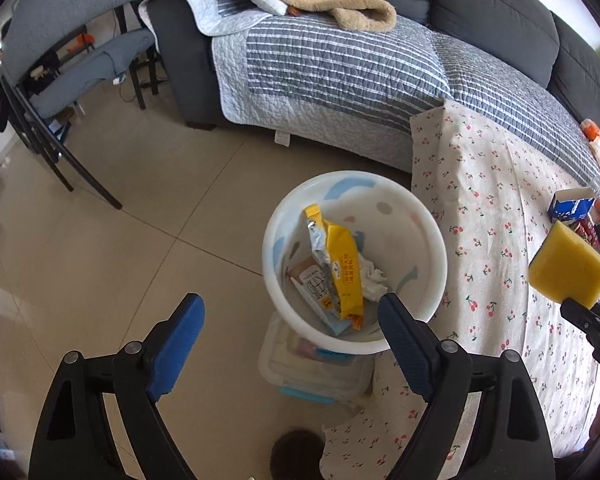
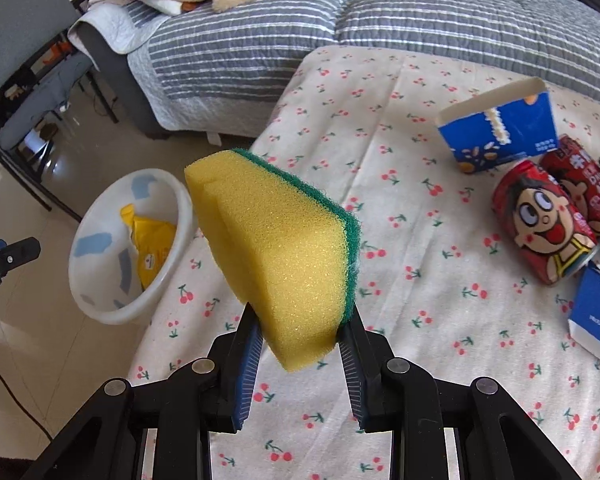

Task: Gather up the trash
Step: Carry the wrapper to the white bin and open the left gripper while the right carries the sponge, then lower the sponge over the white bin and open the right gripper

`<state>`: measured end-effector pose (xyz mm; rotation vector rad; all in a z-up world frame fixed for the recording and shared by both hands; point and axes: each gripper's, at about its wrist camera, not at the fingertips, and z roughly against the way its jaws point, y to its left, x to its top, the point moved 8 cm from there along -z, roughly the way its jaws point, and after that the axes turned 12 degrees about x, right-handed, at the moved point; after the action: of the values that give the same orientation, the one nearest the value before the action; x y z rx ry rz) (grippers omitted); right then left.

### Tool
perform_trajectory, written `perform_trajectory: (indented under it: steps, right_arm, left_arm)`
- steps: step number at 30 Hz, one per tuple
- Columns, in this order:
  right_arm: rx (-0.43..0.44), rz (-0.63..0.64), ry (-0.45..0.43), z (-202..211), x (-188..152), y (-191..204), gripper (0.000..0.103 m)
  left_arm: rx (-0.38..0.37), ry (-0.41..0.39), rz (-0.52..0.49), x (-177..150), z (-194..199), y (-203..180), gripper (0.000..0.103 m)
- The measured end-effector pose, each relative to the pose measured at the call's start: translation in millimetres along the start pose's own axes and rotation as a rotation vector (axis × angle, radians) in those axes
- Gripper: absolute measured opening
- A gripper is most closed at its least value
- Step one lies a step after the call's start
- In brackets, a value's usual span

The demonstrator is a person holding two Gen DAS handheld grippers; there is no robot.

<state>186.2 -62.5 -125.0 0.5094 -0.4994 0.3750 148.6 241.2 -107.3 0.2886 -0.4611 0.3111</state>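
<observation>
My left gripper (image 1: 290,306) hangs open over the near rim of a white bin (image 1: 428,216) on the floor, nothing between its blue pads. Inside the bin lie a yellow wrapper (image 1: 342,264), a crumpled tissue (image 1: 374,274) and a carton. My right gripper (image 2: 300,320) is shut on a yellow sponge (image 2: 276,240) with a green scouring side, held above the cherry-print tablecloth (image 2: 420,320). The same sponge (image 1: 568,266) shows at the right edge of the left wrist view. The bin (image 2: 96,304) sits left of the table in the right wrist view.
On the table lie a blue carton (image 2: 500,132), two red cans (image 2: 544,220) and another blue box (image 2: 596,320). A clear lidded box (image 1: 312,372) stands under the bin. A sofa with a striped quilt (image 1: 340,64) lies beyond, a chair (image 1: 60,80) at left.
</observation>
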Motion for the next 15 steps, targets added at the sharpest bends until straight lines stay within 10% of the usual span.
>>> perform_trajectory:
  steps: [15]
  right_arm:
    - [0.054,0.088,0.082,-89.9,32.1,92.6,0.036]
  left_arm:
    - [0.033,0.009,0.055,2.8,-15.7,44.8,0.091]
